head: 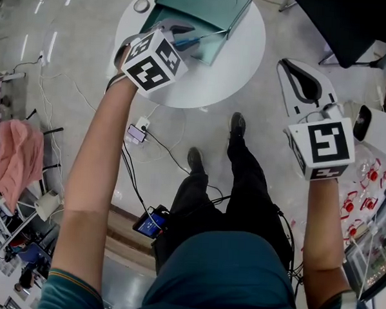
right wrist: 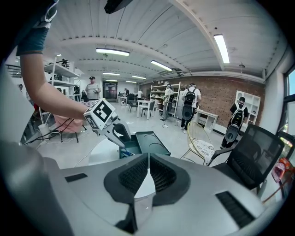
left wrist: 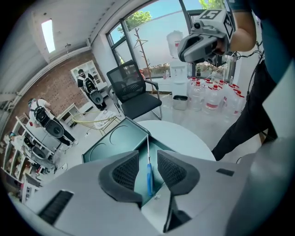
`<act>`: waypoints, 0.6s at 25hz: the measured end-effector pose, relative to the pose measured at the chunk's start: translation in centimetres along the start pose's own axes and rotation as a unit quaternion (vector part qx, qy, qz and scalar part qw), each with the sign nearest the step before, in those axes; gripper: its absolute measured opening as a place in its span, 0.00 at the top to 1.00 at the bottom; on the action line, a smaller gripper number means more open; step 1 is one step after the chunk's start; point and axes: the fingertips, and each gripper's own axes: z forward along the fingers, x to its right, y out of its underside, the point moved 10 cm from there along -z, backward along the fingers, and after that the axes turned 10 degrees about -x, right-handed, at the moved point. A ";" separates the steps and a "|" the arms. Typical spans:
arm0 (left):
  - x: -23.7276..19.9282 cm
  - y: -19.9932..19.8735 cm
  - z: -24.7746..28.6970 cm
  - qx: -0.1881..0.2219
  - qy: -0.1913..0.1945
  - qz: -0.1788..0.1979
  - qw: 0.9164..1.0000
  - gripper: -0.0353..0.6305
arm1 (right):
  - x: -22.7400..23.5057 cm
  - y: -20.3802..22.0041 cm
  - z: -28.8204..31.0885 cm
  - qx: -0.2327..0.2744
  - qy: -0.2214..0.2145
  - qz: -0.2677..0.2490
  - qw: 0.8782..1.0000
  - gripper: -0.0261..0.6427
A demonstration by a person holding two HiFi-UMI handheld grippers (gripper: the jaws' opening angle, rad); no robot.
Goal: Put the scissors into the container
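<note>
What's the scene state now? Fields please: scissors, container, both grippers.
scissors: blue handle, lying inside the container, not held
container: teal, lid open, on the round white table
left gripper: over the container, fingers apart, gripping nothing
right gripper: off to the side of the table, fingers together, empty
task: scissors look placed

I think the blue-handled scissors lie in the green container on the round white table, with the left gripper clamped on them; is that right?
Not quite: the left gripper view shows the left gripper open, not touching the scissors, which do lie in the green container on the round white table.
</note>
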 end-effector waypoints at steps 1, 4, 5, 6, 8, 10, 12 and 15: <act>0.0 -0.2 -0.7 0.002 -0.002 0.001 1.000 0.75 | -0.1 -0.3 -0.4 0.002 0.001 0.000 1.000 0.90; 0.2 -1.0 -2.9 0.009 -0.005 0.004 1.000 0.75 | -0.3 -1.1 -1.8 0.006 0.003 -0.002 1.000 0.90; 0.2 -1.2 -3.7 0.013 -0.006 0.004 1.000 0.75 | -0.3 -1.4 -2.2 0.008 0.005 -0.003 1.000 0.90; 0.2 -1.4 -4.5 0.018 -0.008 0.003 1.000 0.75 | -0.4 -1.8 -2.6 0.011 0.007 -0.004 1.000 0.90; 0.1 -1.8 -6.3 0.029 -0.013 0.000 0.999 0.75 | -0.7 -2.6 -3.4 0.018 0.011 -0.008 1.000 0.90; 0.4 -2.2 -8.2 0.038 -0.016 -0.003 0.999 0.75 | -1.0 -3.3 -4.5 0.023 0.014 -0.010 1.000 0.90; 0.6 -2.6 -10.2 0.047 -0.020 -0.004 0.999 0.75 | -1.5 -4.2 -5.6 0.027 0.016 -0.013 0.999 0.90; 0.8 -2.9 -13.2 0.060 -0.028 -0.005 0.998 0.75 | -2.1 -5.5 -6.8 0.035 0.020 -0.016 0.999 0.90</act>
